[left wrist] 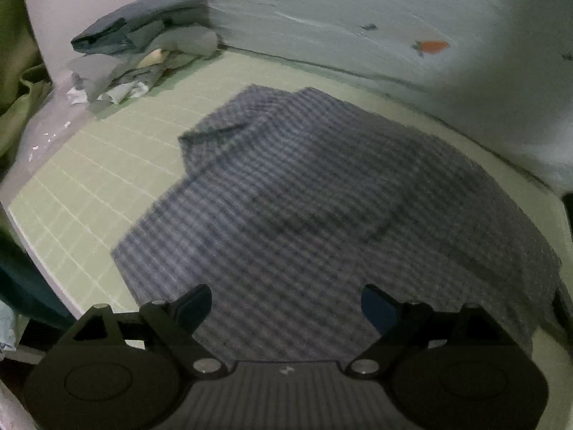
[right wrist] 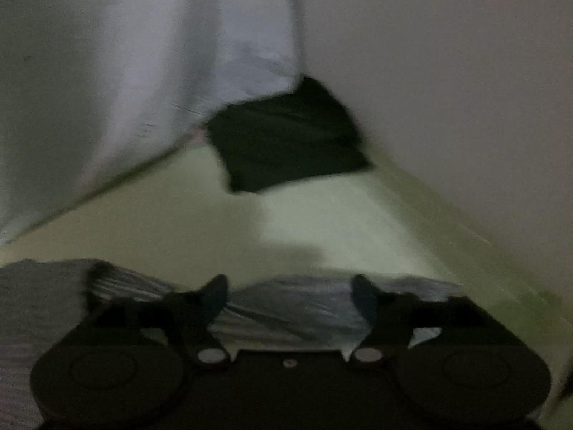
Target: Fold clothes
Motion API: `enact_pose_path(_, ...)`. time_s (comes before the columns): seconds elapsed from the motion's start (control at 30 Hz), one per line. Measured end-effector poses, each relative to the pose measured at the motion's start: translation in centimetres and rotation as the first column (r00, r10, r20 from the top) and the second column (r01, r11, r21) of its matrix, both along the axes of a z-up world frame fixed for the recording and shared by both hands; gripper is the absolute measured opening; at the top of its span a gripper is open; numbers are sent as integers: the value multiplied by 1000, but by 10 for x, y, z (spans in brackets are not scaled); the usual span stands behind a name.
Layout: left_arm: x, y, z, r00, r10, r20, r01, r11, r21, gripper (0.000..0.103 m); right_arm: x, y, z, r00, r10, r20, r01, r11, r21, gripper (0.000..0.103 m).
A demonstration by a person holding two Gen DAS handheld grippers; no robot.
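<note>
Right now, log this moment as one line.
left hand-held gripper open over checked shirt | right hand-held gripper open | folded pile in corner

surface: green grid mat [left wrist: 89, 165] | on it: checked shirt [left wrist: 322, 197], clothes pile [left wrist: 143, 50], dark folded cloth [right wrist: 286, 139]

You have a green gridded cutting mat [left wrist: 89, 165] underneath, an orange carrot sticker [left wrist: 433, 46] on the wall, green curtain [left wrist: 16, 82] left.
</note>
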State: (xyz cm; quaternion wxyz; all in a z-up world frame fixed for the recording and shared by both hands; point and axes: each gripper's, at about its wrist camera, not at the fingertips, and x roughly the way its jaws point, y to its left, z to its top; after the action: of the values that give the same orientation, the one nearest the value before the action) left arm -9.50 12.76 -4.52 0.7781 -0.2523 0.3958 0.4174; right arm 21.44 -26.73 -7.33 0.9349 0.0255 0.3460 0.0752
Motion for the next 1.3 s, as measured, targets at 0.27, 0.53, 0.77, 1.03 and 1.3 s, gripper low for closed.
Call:
enact_pose_path(0.27, -20, 100, -2, 998, 65, 6, -65, 997, 29, 91, -24, 122, 11, 983, 185, -2, -184, 983, 16, 88)
enact_pose_path(0.53, -21, 214, -45, 996, 88, -25, -89, 995, -48, 75, -26, 211, 9, 977, 211, -30, -210, 977, 23, 88)
enact_pose_path(0.77, 10, 275, -89, 999, -9, -49, 3, 994, -113, 75, -27, 256, 1, 989, 123, -78, -124, 992, 4, 88)
enact_pose_path(1.03, 27, 281, -100, 994, -43, -101, 41, 999, -26, 3, -41, 278, -10, 986, 90, -140, -107, 987, -123, 88)
enact_pose_path(1.3, 5, 312, -37, 995, 37, -96, -7, 956, 294, 3, -45, 276, -19, 983, 77, -166, -102, 985, -143, 88)
